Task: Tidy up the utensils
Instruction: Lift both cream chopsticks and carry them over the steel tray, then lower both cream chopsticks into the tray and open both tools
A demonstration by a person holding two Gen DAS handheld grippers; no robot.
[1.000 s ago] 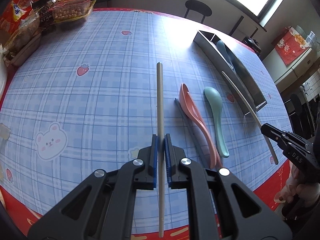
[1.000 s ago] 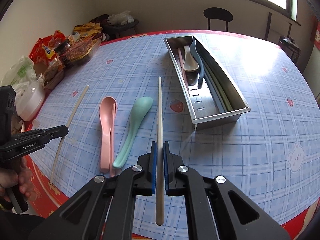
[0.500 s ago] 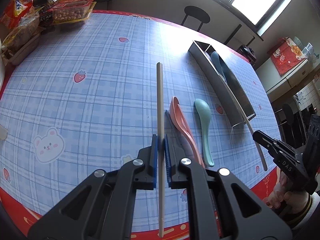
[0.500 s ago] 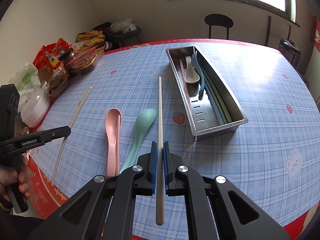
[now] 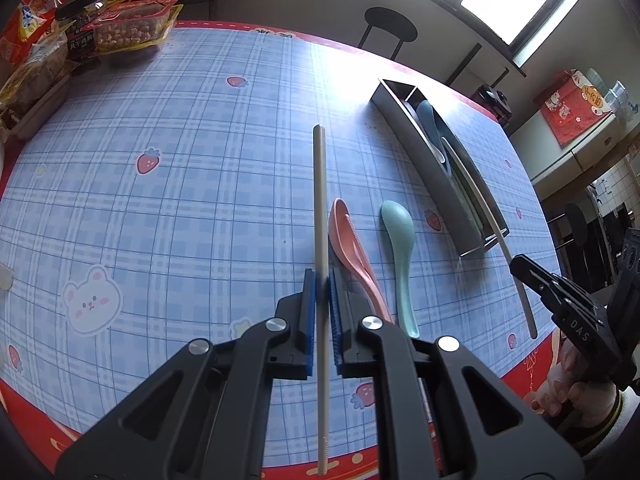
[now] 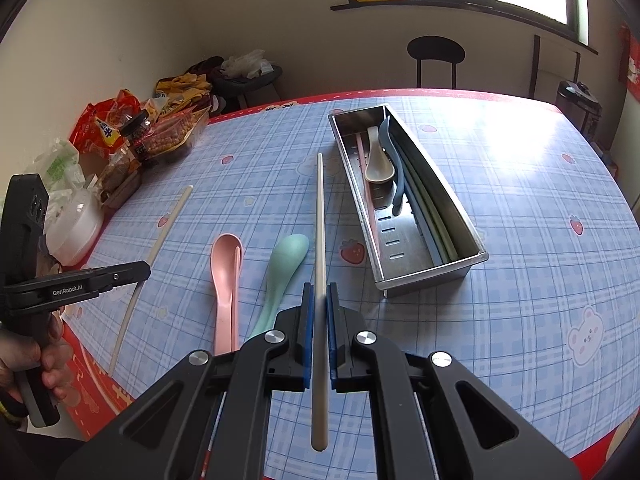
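Note:
My left gripper (image 5: 321, 276) is shut on a beige chopstick (image 5: 320, 184) that points out over the blue checked table. To its right a pink spoon (image 5: 346, 236) and a green spoon (image 5: 398, 232) lie side by side. My right gripper (image 6: 319, 290) is shut on a second beige chopstick (image 6: 320, 208), beside the metal utensil tray (image 6: 432, 276). The tray holds a beige spoon (image 6: 378, 164), a dark blue spoon and several chopsticks. Each gripper shows in the other's view: the right gripper (image 5: 520, 266) and the left gripper (image 6: 144, 270), both clamped on their chopsticks.
Snack bags and boxes (image 6: 160, 132) crowd the table's far left corner, with a white lidded bowl (image 6: 76, 228) nearer. A dark chair (image 6: 436, 56) stands behind the table under the window. The red table border (image 5: 32, 400) marks the near edge. A hand (image 6: 44, 356) grips the left handle.
Both chopsticks stay clamped. The table, spoons and tray have slid slightly lower in both views, with more of the room showing above.

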